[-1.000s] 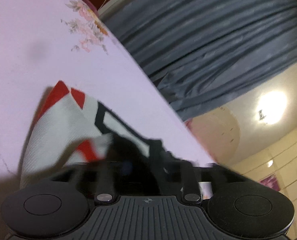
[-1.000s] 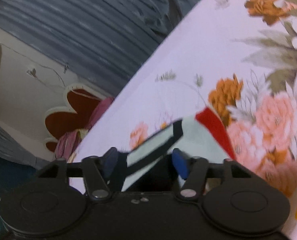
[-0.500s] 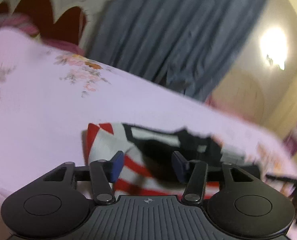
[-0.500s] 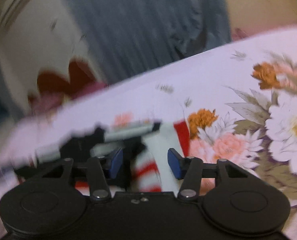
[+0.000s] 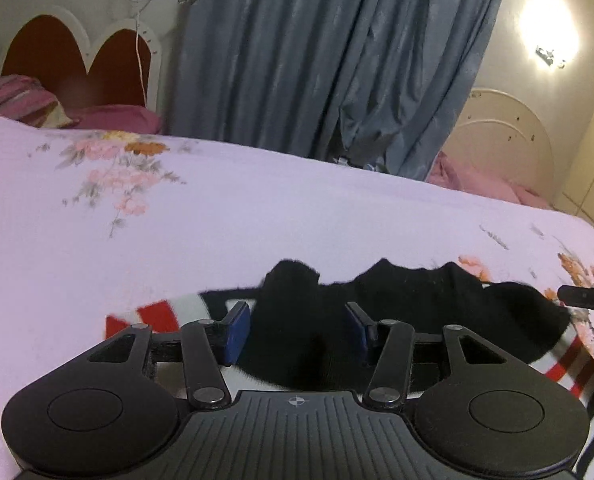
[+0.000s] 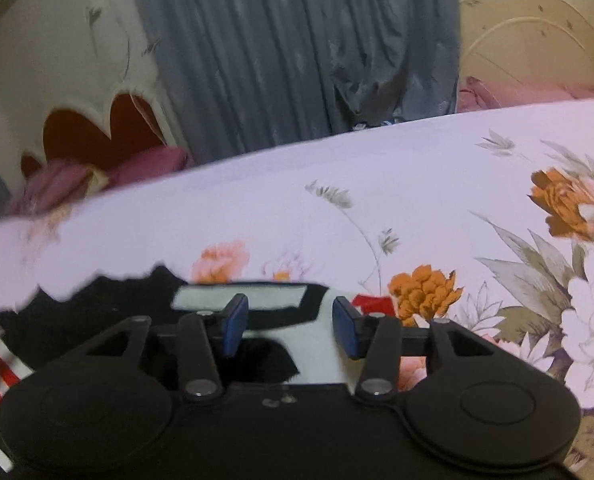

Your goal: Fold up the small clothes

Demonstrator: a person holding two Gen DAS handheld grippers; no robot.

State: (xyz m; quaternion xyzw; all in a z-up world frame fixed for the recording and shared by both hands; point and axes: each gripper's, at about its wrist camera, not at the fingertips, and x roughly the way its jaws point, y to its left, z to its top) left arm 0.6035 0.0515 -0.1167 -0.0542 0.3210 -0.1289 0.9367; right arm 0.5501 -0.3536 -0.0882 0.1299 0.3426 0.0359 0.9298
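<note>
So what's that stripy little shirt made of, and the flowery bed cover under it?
The little shirt looks like soft knitted cloth, likely cotton jersey: matte, limp, with fuzzy black edges and printed red and white stripes. The bed cover looks like thin woven fabric, smooth and matte with printed flowers; the exact fibre can't be told.

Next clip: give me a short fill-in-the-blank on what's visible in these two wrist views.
1. The garment lies on a floral ____.
2. The curtain behind the bed is ____.
3. The pads on each gripper's fingers are ____.
4. The garment's stripes are red, white and ____.

Missing words: bedsheet; grey-blue; blue; black
</note>
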